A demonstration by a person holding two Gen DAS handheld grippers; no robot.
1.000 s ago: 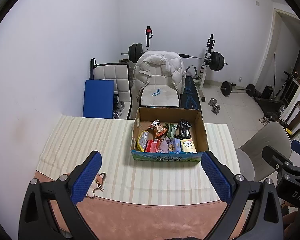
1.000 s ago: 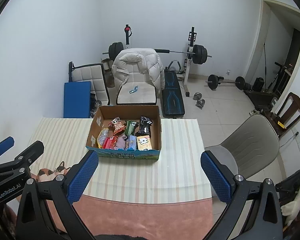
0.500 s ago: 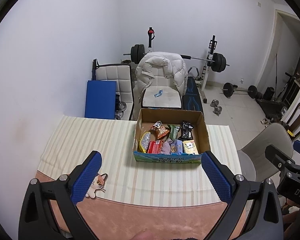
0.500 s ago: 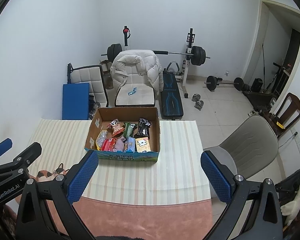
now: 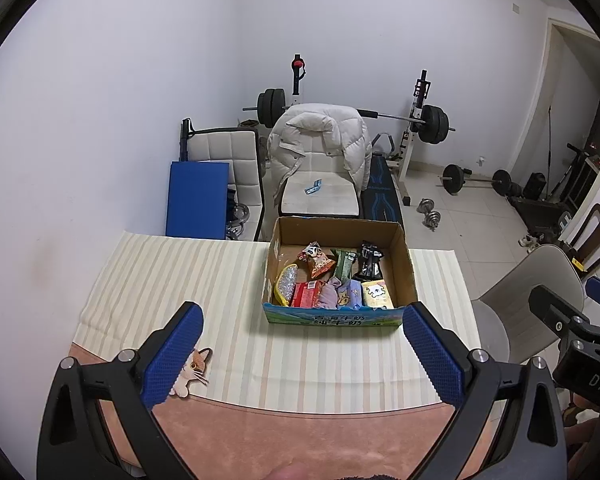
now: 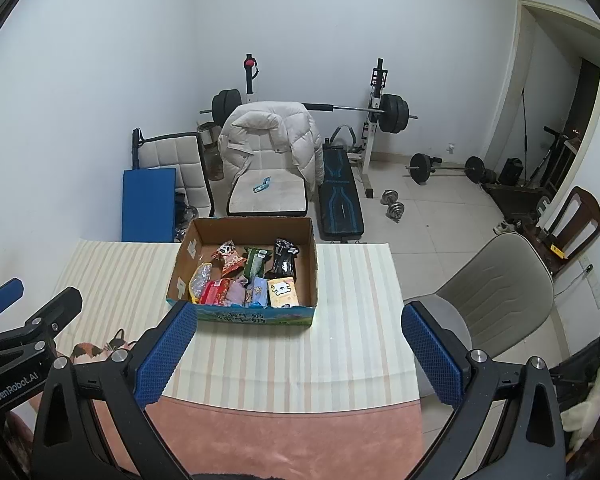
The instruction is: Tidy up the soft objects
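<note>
An open cardboard box (image 5: 404, 264) (image 6: 312, 264) stands at the far side of the table on a striped cloth (image 5: 172, 280) (image 6: 356, 300). It holds several soft snack packets and pouches (image 5: 332, 284) (image 6: 244, 280). A cat-shaped soft item (image 5: 190, 368) (image 6: 96, 350) lies at the cloth's near left edge, partly behind a finger. My left gripper (image 5: 302, 350) is open and empty, held above the table's near side. My right gripper (image 6: 300, 350) is open and empty, to the right of the left one.
A pink mat (image 5: 300, 436) covers the near table edge. A grey chair (image 6: 496, 288) stands right of the table. Beyond the table are a white chair with a puffy jacket (image 5: 320, 148), a blue pad (image 5: 198, 198), and a barbell rack (image 5: 420, 120).
Both grippers have drawn back and risen slightly; the box and table look a little farther away. Both stay open and empty.
</note>
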